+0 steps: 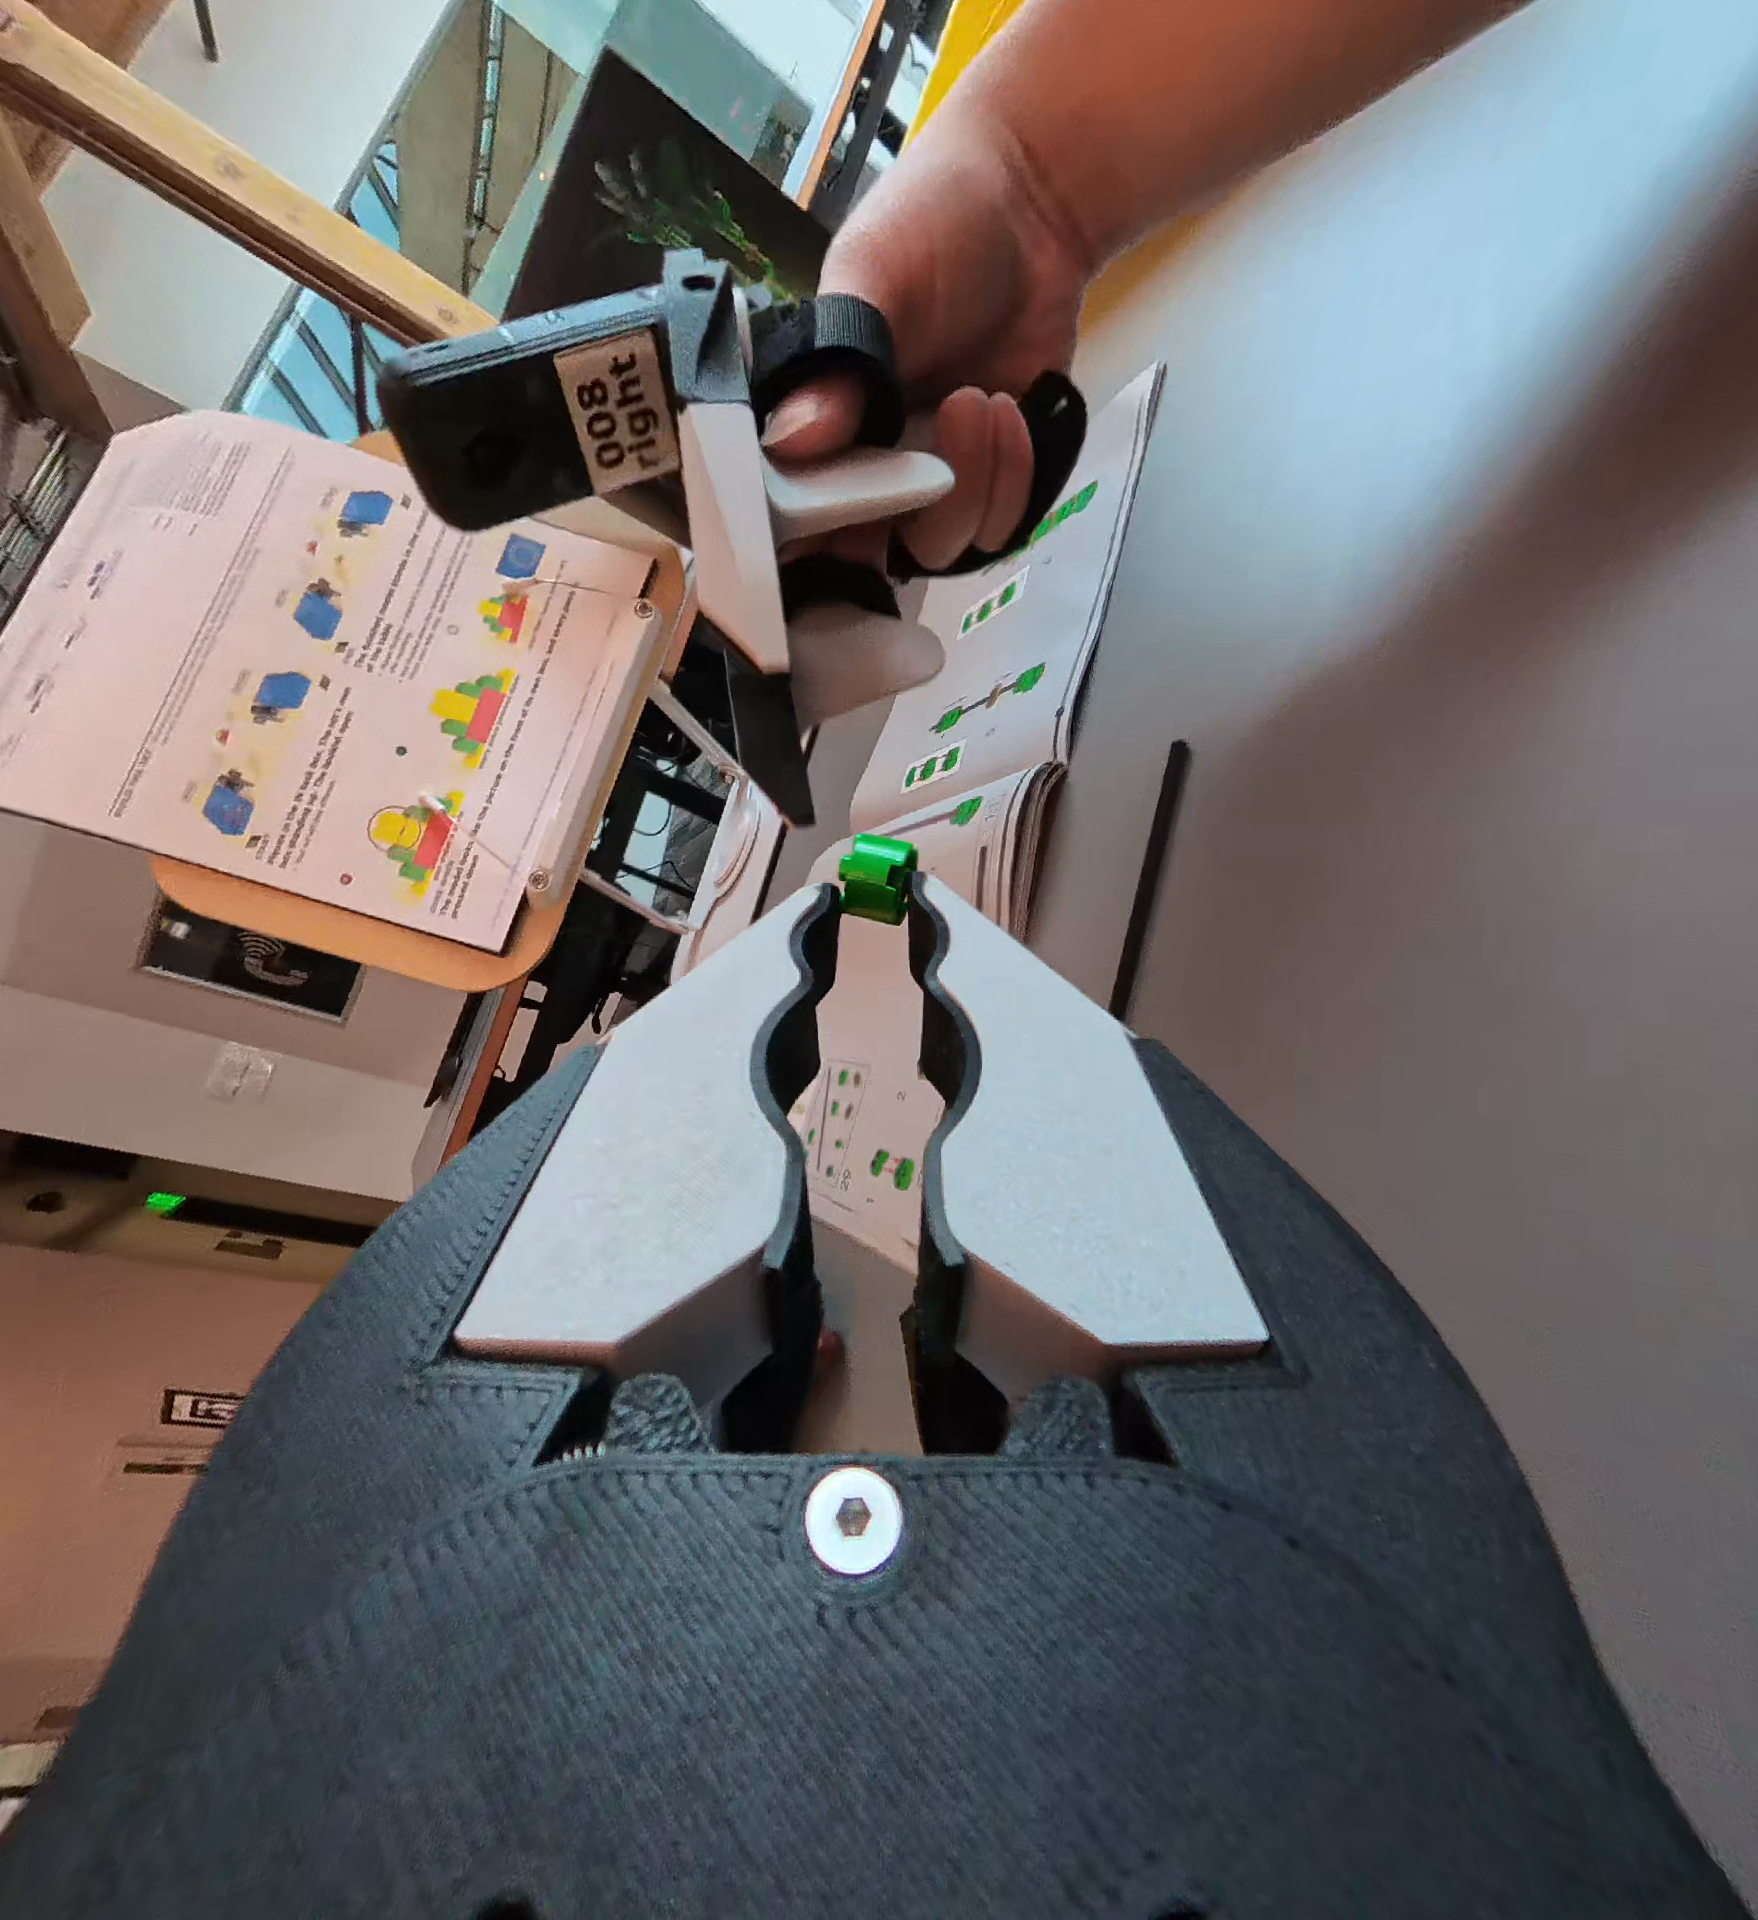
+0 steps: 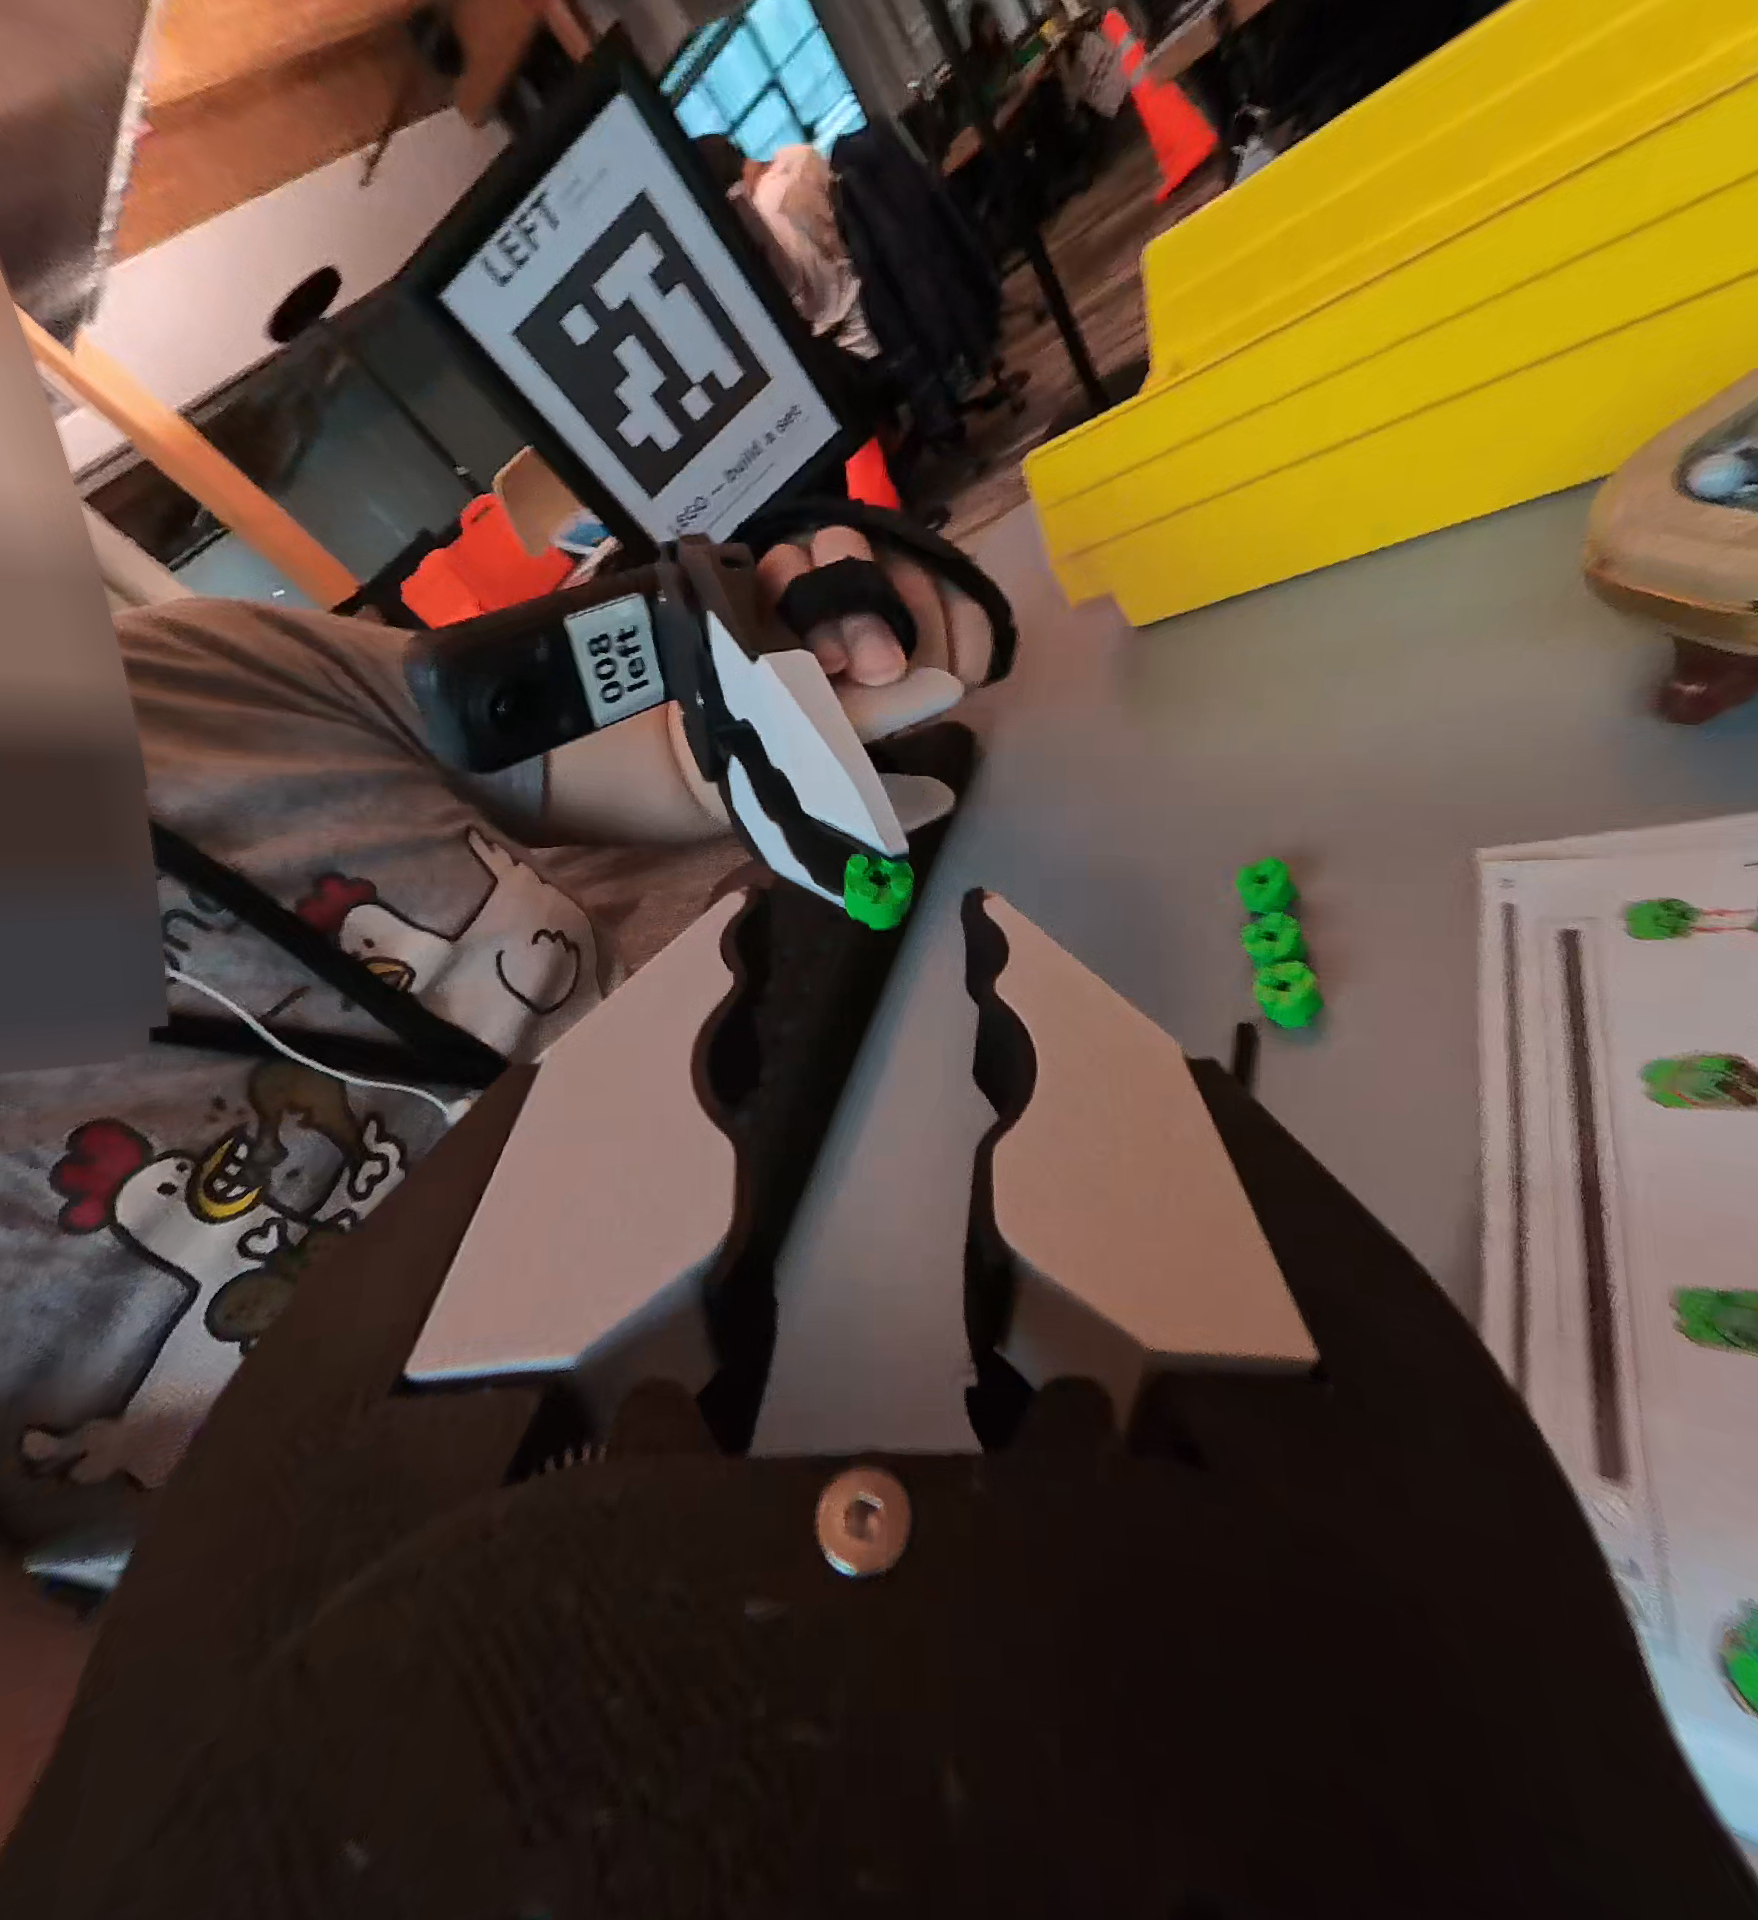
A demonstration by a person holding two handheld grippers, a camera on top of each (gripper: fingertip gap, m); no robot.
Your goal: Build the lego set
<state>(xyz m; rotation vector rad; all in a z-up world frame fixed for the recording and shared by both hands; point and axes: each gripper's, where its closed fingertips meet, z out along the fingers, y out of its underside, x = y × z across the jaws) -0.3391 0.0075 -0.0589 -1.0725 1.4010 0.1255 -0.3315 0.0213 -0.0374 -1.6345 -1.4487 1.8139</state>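
The grey desk [image 2: 1322, 707] is carrying an open instruction booklet [image 2: 1685, 1195] and three loose green pieces [image 2: 1278, 958]. The left tongs [image 1: 873, 883] are pinching a green lego piece [image 1: 875, 878] at their tips, above the desk's edge. The right tongs [image 2: 859, 909] are hanging spread, empty, just beside it.

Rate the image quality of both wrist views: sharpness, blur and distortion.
Left wrist view: sharp on the left gripper and its green piece; wide-angle stretch smears the table at the right edge. Right wrist view: softer, with motion blur on the instruction booklet; the three loose green pieces stay readable; a masking patch covers the left edge.
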